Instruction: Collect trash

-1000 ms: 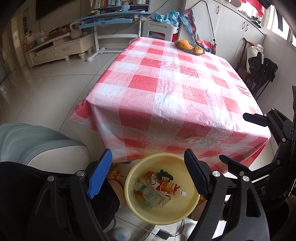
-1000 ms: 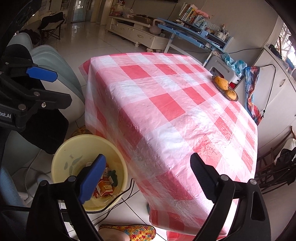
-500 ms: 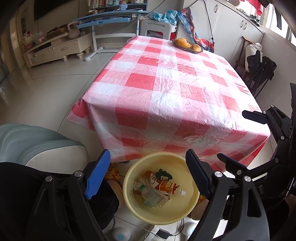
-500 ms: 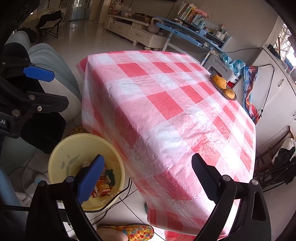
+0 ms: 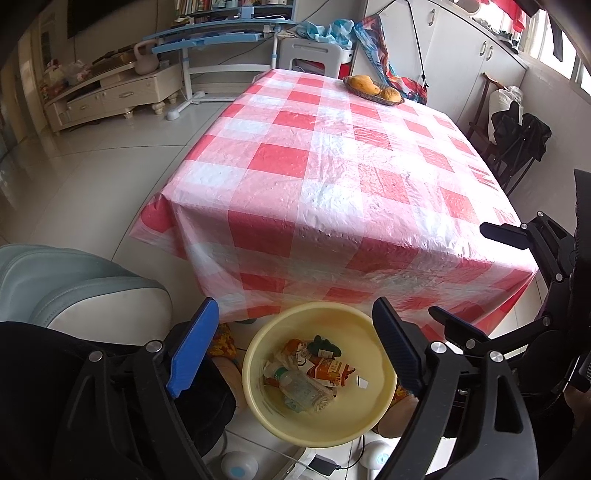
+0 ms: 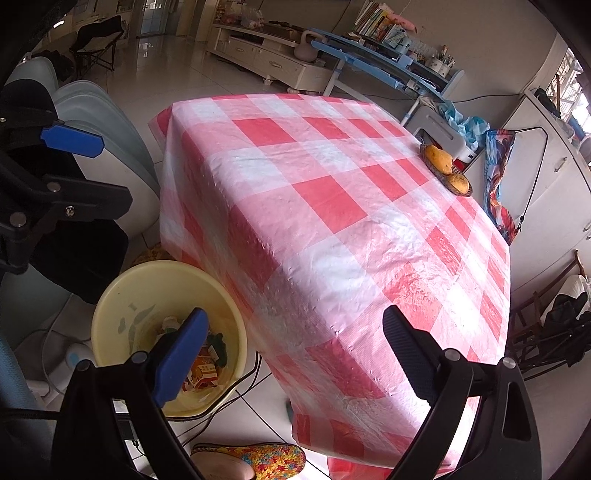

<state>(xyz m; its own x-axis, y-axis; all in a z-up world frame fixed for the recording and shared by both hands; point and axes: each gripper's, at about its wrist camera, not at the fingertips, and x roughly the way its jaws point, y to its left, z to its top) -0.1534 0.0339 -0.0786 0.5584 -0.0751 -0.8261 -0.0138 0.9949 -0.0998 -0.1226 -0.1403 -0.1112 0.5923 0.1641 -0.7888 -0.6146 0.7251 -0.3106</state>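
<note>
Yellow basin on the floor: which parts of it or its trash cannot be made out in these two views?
- Right wrist view: the right gripper's blue finger covers much of the trash in the yellow basin.
- Left wrist view: printing on the orange packet is too small to read.

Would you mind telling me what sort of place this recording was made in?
Most likely a home's living and dining room: a table under a red-checked cloth with a fruit basket, a low TV cabinet by the wall, and a child's blue study desk.
</note>
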